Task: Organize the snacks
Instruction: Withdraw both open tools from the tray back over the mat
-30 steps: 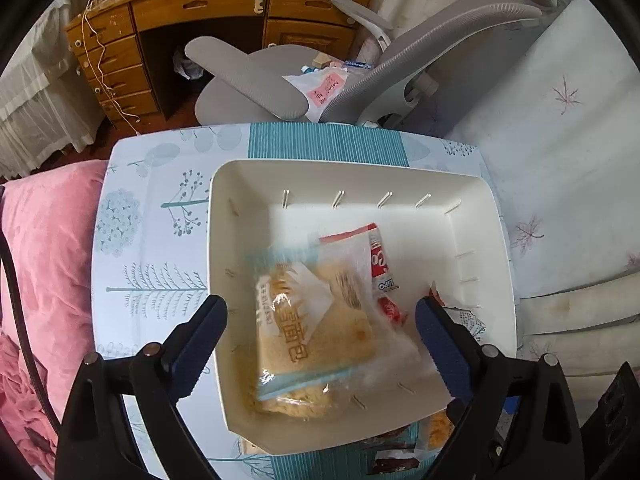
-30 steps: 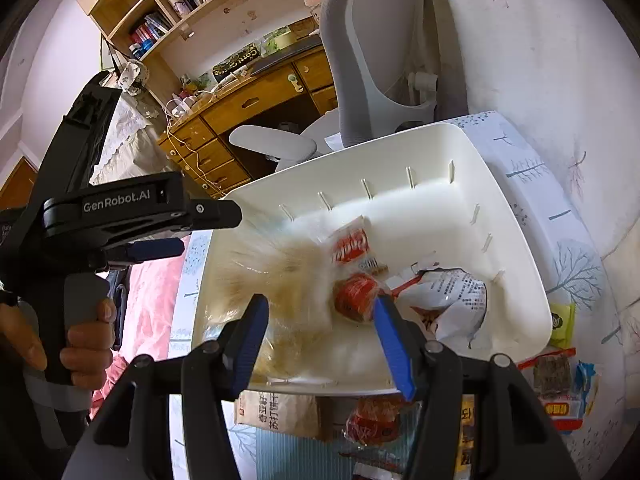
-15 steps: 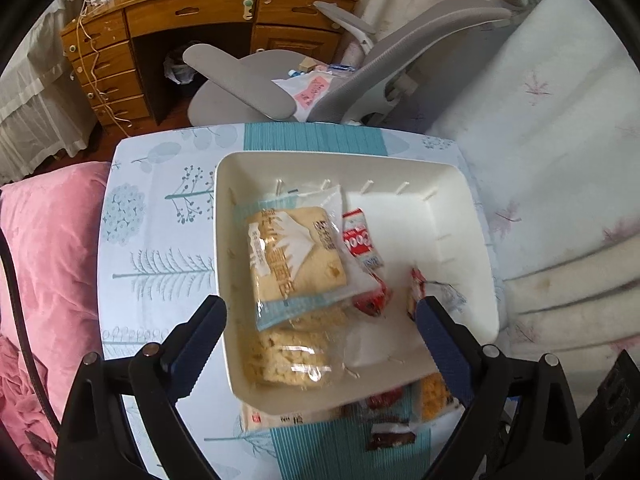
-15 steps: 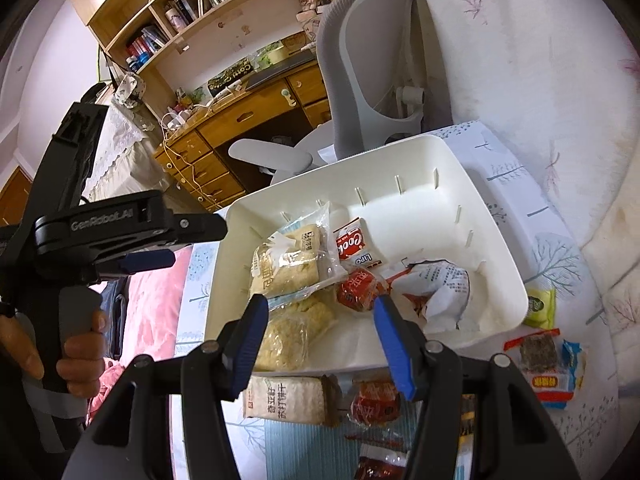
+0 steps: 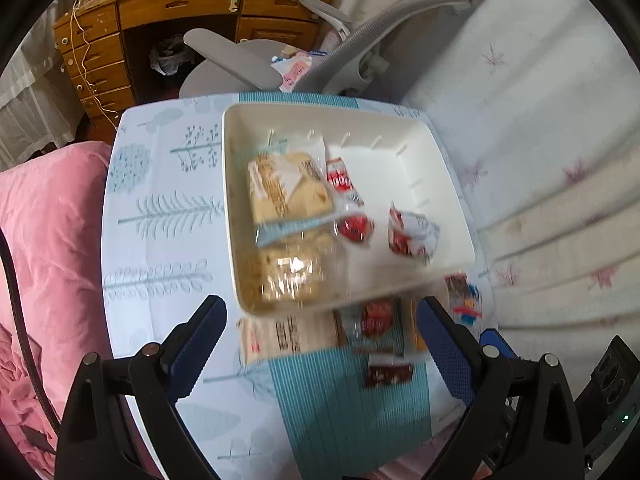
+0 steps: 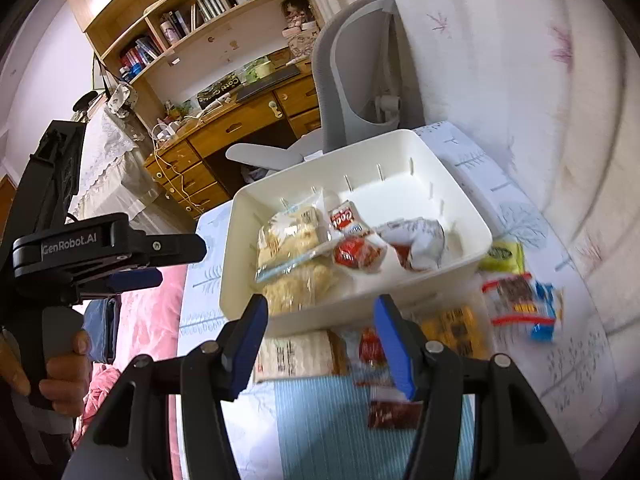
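On the tree-printed tablecloth sits a white rectangular bin, and most of the snacks are inside it. Along the bin's left side lies a clear-wrapped bread pack with printing too blurred to read, and nearer the camera a second clear bag of pale, crumbly bread. To the right of these is a small white-and-red sachet whose red lettering reads "Cool", then a red round-printed packet, then a crumpled white-and-red wrapper by the right wall. The far half of the bin is bare.

Outside the bin, on the near side, a flat beige bread pack with dark print lies just beside the bin wall, followed rightward by a small red packet, an orange-yellow packet and a dark brown bar on the teal stripe. Farther right lie a yellow-green sachet and a clear bag with red and blue edging; their writing is unreadable.

The left gripper hangs over the near snacks with its jaws spread wide and nothing between them; its body in the right wrist view reads "GenRobot.AI". The right gripper is likewise parted and grasps nothing.
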Demonstrator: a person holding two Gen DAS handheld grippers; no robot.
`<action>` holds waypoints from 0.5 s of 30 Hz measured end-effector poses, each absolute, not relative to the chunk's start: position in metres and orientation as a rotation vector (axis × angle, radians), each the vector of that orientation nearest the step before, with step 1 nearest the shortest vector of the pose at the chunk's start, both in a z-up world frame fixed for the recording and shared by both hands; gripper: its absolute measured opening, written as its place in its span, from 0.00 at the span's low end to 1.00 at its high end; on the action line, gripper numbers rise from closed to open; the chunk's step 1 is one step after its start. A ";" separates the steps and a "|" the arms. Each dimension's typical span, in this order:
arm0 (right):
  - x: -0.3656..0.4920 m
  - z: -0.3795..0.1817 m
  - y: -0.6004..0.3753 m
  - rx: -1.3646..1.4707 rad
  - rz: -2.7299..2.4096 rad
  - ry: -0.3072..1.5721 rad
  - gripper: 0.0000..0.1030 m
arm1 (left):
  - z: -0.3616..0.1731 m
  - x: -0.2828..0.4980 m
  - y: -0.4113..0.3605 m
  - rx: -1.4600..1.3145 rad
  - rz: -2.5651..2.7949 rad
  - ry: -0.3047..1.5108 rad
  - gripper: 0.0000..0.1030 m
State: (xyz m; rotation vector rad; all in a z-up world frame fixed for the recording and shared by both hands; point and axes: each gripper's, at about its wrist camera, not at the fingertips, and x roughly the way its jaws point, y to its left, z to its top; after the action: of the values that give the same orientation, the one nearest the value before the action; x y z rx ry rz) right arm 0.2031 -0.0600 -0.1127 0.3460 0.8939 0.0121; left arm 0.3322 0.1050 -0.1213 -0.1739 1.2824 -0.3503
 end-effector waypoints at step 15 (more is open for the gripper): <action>0.123 -0.115 -0.038 0.284 -0.084 0.834 0.54 | -0.133 0.243 0.107 -0.091 -0.435 1.271 0.92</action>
State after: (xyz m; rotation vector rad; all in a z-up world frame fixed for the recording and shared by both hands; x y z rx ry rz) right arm 0.1232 -0.0382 -0.1145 0.2836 0.8338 -0.0836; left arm 0.2426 0.1065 -0.1334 -0.0907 1.2711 -0.4350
